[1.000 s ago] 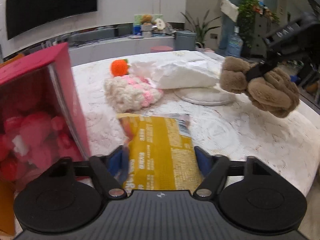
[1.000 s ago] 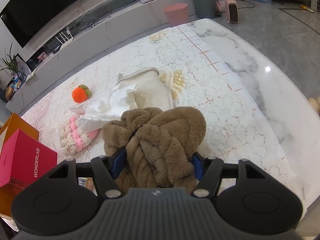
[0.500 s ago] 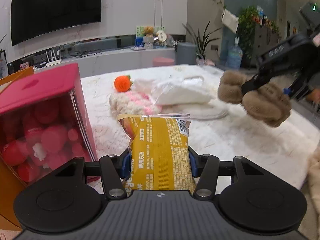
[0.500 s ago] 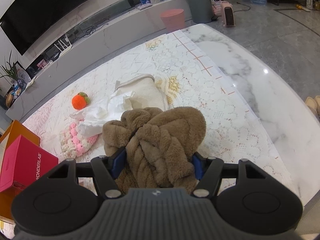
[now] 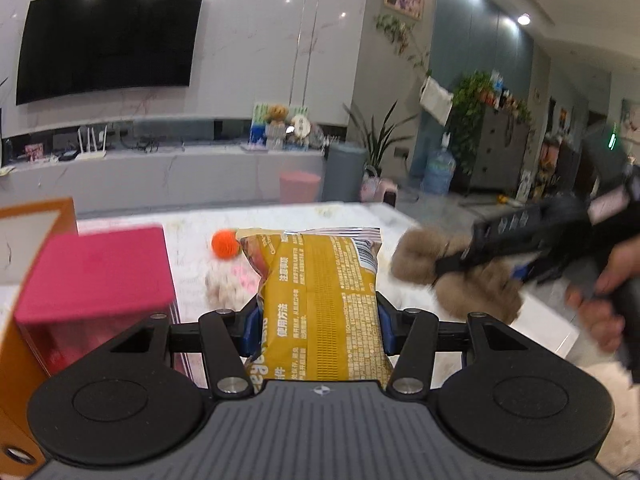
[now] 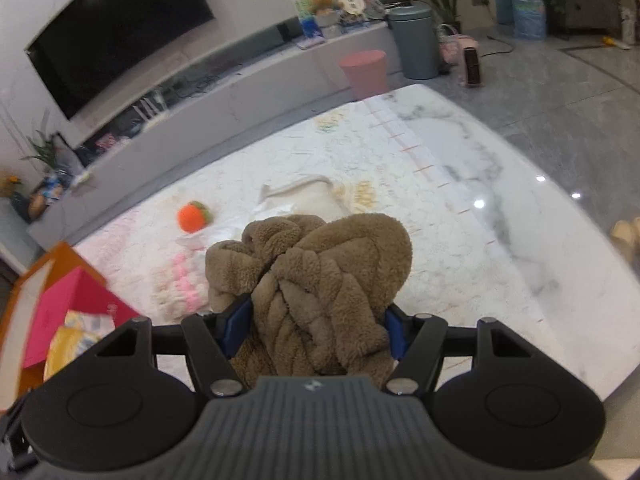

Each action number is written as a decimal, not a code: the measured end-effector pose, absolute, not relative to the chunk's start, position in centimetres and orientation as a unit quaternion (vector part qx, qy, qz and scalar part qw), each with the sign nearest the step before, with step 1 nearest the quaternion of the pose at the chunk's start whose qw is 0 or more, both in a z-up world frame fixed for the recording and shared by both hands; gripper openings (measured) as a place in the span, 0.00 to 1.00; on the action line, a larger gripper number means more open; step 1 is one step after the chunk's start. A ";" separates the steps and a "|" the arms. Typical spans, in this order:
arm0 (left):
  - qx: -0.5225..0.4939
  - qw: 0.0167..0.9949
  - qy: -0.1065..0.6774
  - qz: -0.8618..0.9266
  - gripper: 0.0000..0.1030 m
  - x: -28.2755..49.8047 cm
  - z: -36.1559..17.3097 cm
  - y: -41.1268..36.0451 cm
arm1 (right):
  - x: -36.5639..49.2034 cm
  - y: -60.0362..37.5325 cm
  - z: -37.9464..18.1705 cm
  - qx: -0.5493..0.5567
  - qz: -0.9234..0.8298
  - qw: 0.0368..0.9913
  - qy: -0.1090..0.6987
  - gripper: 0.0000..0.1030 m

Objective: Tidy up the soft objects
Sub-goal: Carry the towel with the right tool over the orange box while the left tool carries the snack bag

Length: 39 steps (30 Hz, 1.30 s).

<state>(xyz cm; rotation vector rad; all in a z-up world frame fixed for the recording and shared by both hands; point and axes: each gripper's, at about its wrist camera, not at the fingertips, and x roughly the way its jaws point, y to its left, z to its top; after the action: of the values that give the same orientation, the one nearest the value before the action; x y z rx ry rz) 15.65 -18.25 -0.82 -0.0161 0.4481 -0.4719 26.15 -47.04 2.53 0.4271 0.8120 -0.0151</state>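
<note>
My left gripper (image 5: 316, 326) is shut on a yellow snack bag (image 5: 320, 300) and holds it up above the table. My right gripper (image 6: 316, 330) is shut on a brown plush knot (image 6: 316, 280), lifted over the white lace-covered table (image 6: 400, 168); it also shows in the left wrist view (image 5: 452, 276) at the right. An orange crochet ball (image 6: 193, 217), a pink and cream crochet piece (image 6: 180, 284) and white cloth (image 6: 308, 200) lie on the table.
A pink box (image 5: 96, 272) stands at the left inside an orange box (image 5: 24, 232). In the right wrist view the orange box (image 6: 24, 300) also holds a yellow packet (image 6: 76, 340). A pink bin (image 6: 364, 70) and grey bin (image 6: 414, 40) stand beyond the table.
My left gripper has closed on the snack bag and lifted it off the table, tilting up. My right gripper has risen slightly with the plush knot.
</note>
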 end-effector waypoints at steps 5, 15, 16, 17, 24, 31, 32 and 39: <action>-0.004 0.953 0.190 -0.235 0.59 15.2 2.2 -16.7 | 26.5 -46.1 1.9 0.218 0.029 0.890 0.399 0.63; -0.027 0.972 0.157 -0.170 0.59 15.6 5.7 -10.0 | 27.5 -42.3 1.1 0.176 0.046 0.888 0.423 0.63; -0.034 0.974 0.153 -0.162 0.60 15.7 5.9 -9.1 | 27.7 -42.1 1.0 0.174 0.048 0.888 0.424 0.63; -0.042 0.976 0.148 -0.154 0.59 15.7 6.1 -8.1 | 27.8 -41.8 0.9 0.177 0.052 0.886 0.426 0.63; -0.082 0.985 0.122 -0.094 0.59 16.3 7.0 -2.3 | 27.9 -40.7 0.5 0.218 0.075 0.872 0.431 0.63; -0.083 0.988 0.124 -0.030 0.59 17.6 7.0 2.2 | 28.0 -39.5 1.3 0.237 0.077 0.875 0.416 0.64; -0.086 0.988 0.128 -0.021 0.59 17.9 6.9 2.8 | 28.0 -39.0 1.6 0.228 0.075 0.879 0.412 0.64; -0.117 0.985 0.129 -0.005 0.59 19.0 4.8 6.5 | 28.2 -35.0 5.2 0.194 0.068 0.904 0.375 0.63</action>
<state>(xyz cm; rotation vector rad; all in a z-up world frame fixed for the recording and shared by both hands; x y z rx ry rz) 18.99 6.55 4.83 -0.2348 0.2601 -0.0101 28.22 -35.02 5.18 0.4014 0.7739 0.1408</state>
